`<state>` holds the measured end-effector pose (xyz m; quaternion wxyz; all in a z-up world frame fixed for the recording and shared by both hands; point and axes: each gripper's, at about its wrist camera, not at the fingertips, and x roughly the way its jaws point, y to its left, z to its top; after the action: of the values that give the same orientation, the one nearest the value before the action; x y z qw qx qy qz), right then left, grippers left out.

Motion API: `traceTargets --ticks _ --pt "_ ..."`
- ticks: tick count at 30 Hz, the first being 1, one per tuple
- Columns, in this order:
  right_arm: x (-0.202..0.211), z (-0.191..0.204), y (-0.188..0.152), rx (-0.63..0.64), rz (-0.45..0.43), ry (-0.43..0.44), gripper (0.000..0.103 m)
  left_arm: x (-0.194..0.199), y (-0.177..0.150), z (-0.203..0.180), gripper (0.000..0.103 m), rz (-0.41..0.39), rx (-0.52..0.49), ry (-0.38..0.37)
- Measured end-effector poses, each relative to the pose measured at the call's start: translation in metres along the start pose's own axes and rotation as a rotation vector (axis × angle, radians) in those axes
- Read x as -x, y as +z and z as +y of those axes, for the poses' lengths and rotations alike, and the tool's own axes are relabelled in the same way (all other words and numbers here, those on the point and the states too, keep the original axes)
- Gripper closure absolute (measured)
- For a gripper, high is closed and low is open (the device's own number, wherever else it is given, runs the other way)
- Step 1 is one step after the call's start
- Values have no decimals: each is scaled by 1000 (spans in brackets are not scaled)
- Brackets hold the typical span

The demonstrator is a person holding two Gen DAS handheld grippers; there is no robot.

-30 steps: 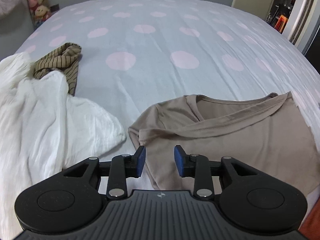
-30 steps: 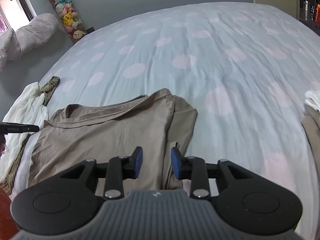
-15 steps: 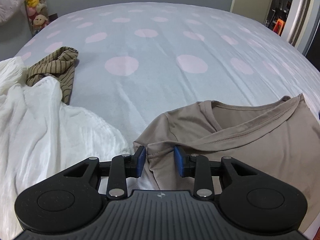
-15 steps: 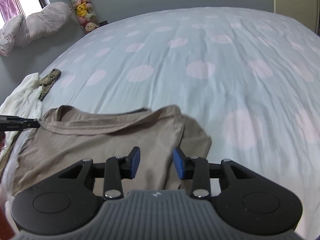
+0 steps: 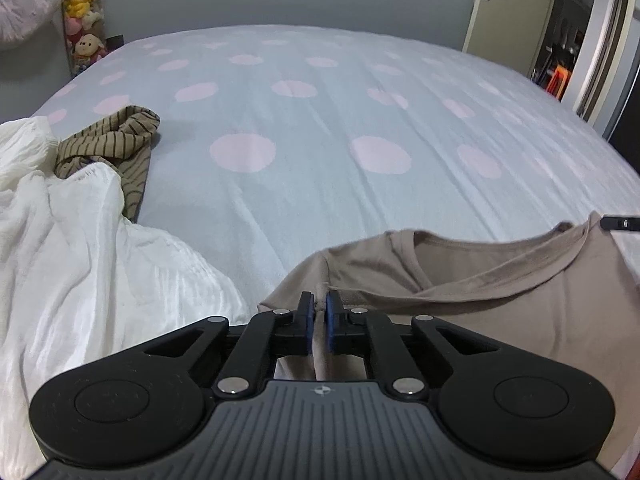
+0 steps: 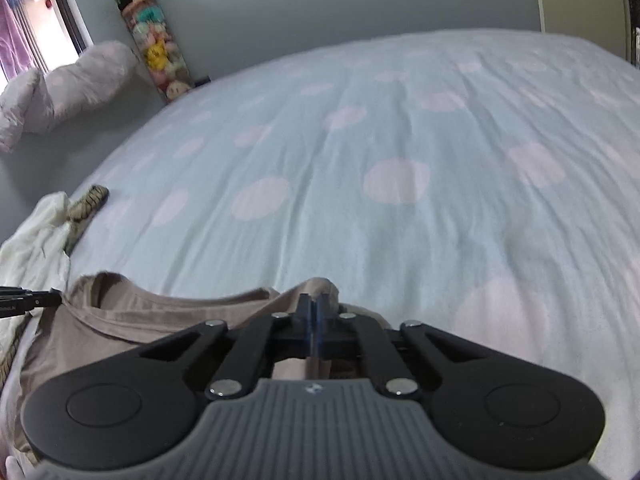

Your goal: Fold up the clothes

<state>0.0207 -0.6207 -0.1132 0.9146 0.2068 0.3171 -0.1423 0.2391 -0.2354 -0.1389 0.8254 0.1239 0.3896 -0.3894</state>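
Observation:
A tan T-shirt lies near the front edge of the dotted bed, neckline facing away. My left gripper is shut on a pinch of the shirt's left shoulder, cloth standing up between the blue pads. In the right wrist view the same tan T-shirt spreads to the left, and my right gripper is shut on its right shoulder fold. The tip of the left gripper shows at that view's left edge. The right gripper's tip shows at the left wrist view's right edge.
A white garment and a striped brown garment lie at the left of the bed. A pillow and a tube of plush toys stand by the far wall. A door is at the back right.
Both grippers closed from open onto the shirt's shoulders. The right gripper moved forward over the shirt to its far edge; the left one tilted up slightly, showing more wall.

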Motion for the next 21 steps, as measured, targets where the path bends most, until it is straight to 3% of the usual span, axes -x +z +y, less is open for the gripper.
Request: traceTargets --ticks 8,14,21 --pt "32 6 0 -3 -54 -31 101 15 22 -3 100 -48 -40 -4" --pt "14 -4 2 -49 -4 -67 101 -17 32 0 100 12 -65 8" --pt "-4 -14 -5 -63 26 -89 101 -40 28 3 100 29 -76 9"
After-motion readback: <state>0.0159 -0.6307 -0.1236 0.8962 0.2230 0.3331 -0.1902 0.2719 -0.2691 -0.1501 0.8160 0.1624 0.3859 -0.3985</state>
